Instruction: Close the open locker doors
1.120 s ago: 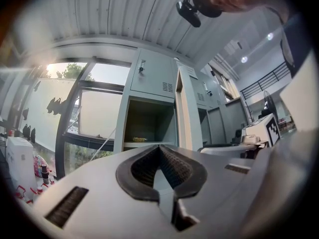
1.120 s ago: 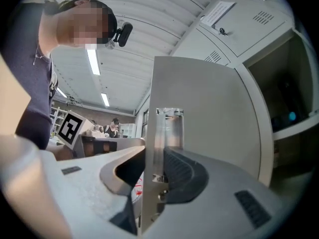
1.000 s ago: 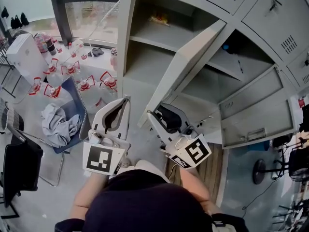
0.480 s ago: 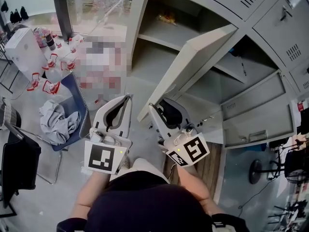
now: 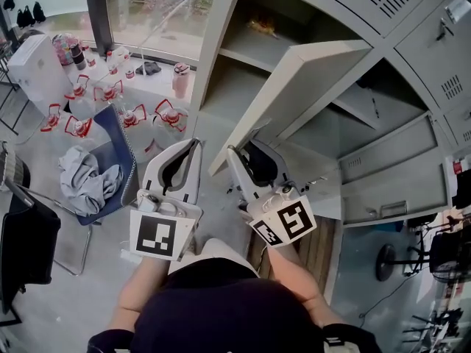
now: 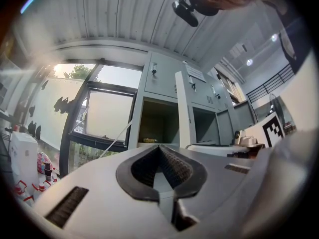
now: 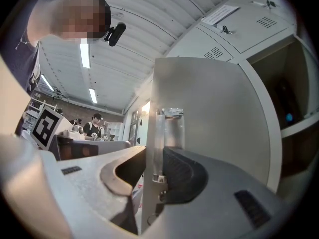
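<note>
A tall grey locker door [image 5: 294, 94] stands swung out from the open locker [image 5: 243, 57], whose shelf holds a small yellow item. My right gripper [image 5: 246, 157] is shut on this door's free edge. In the right gripper view the door [image 7: 214, 113] edge and its latch plate [image 7: 167, 133] sit between the two pads. My left gripper [image 5: 193, 147] hangs just left of it, shut and empty. In the left gripper view its closed tips [image 6: 158, 151] point at the open locker [image 6: 158, 128]. Two more grey doors [image 5: 390, 171] hang open at the lower right.
Water jugs with red handles [image 5: 110, 101] crowd the floor by the window. A blue chair with a grey cloth [image 5: 92, 179] and a black chair [image 5: 29, 248] stand at the left. A white box [image 5: 40, 72] is at the far left. A person [image 7: 94, 126] sits far behind.
The view has slid a little, and the tall door now stands slightly further right and higher in it. My right gripper has stayed on the door's edge, and the left gripper has stayed beside it.
</note>
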Tool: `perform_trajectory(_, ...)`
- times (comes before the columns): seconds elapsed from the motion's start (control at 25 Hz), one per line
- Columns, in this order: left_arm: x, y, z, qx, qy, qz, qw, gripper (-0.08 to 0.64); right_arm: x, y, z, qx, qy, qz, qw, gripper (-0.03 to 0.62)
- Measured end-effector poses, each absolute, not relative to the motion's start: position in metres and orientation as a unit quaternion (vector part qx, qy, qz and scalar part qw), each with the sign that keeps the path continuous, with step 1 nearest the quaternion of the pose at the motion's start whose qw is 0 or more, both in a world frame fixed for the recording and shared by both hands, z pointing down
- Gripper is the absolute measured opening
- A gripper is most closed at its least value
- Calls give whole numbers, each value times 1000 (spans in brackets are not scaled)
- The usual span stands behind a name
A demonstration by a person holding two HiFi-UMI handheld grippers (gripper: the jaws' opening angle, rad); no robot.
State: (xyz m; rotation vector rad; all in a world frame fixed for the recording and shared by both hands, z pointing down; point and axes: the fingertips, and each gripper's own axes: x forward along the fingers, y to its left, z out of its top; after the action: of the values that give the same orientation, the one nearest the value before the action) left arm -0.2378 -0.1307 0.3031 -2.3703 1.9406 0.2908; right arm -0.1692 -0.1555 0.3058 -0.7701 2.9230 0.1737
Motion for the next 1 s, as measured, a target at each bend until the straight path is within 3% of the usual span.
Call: perform_trajectory(1.0, -262, -156, 305, -759, 645, 75, 41, 3, -209, -193, 305, -291, 952, 69, 56, 110)
